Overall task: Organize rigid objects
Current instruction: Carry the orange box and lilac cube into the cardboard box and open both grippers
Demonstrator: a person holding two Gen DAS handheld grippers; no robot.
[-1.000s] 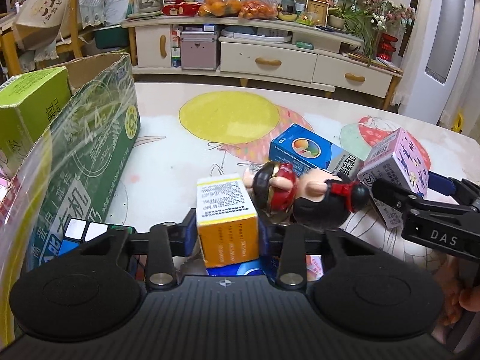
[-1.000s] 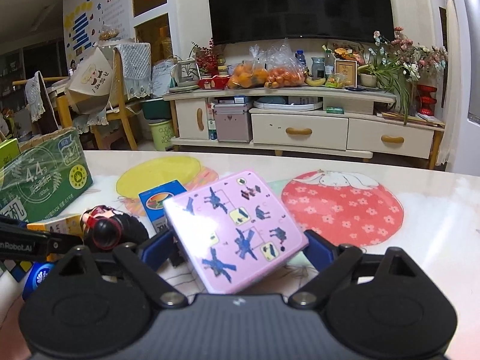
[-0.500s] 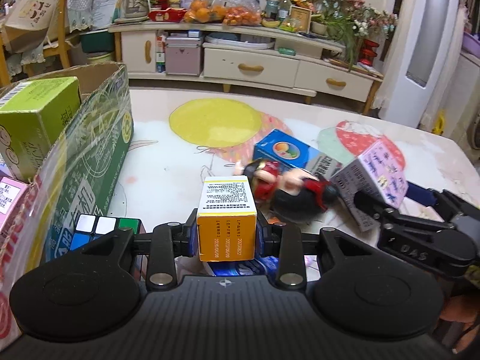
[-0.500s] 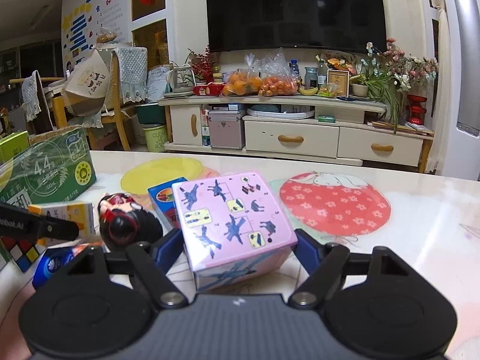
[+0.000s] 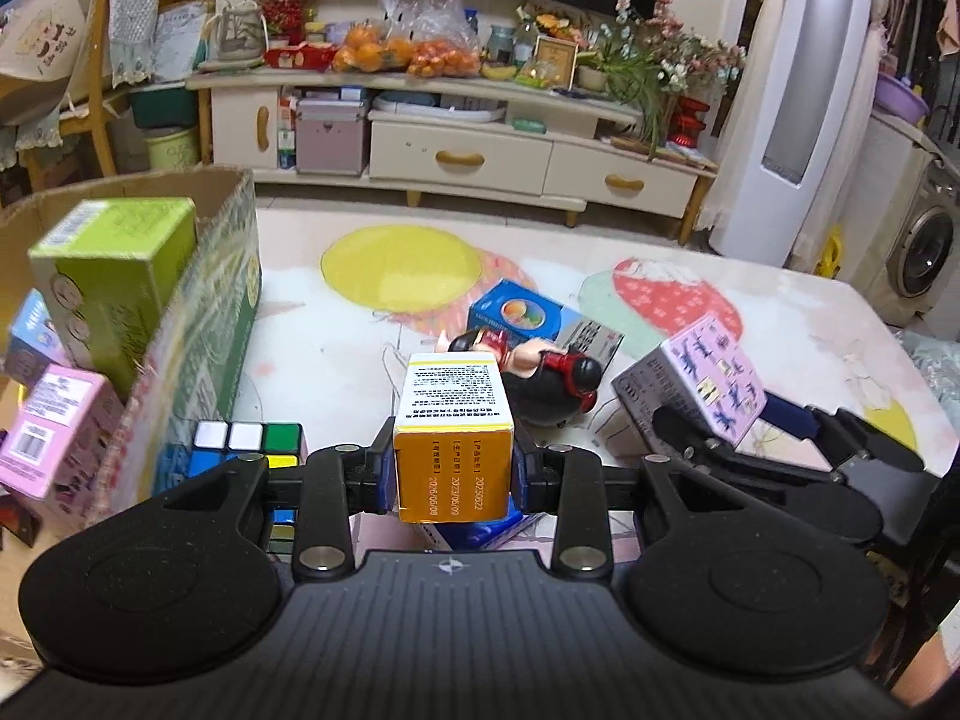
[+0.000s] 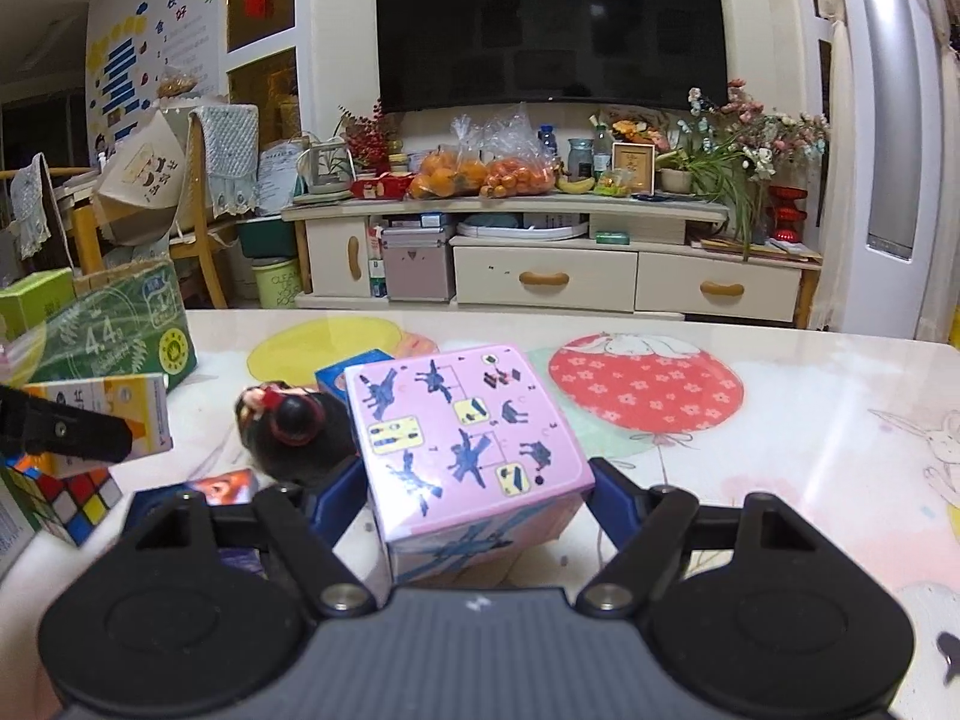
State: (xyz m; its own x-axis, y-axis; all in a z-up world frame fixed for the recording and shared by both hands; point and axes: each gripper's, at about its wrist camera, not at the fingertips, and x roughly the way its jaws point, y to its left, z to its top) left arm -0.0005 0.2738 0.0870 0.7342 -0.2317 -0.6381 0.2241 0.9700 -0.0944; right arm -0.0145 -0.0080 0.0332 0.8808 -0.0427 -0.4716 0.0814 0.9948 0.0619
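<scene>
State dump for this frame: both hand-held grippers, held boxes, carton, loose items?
left hand-held gripper: shut on orange box
orange box: clamped, raised
right hand-held gripper: shut on pink box
pink box: gripped, tilted
cardboard carton: open, boxes inside
doll: lying on table
puzzle cube: beside carton

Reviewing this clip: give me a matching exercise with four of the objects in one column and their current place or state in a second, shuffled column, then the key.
Things:
1. orange box
2. pink cube box
3. green box
4. puzzle cube

Places or states:
A. standing inside the cardboard carton
B. clamped in the left tool
C. on the table beside the carton's outer wall
D. between the fingers of the right tool

Pairs: 1-B, 2-D, 3-A, 4-C
</scene>
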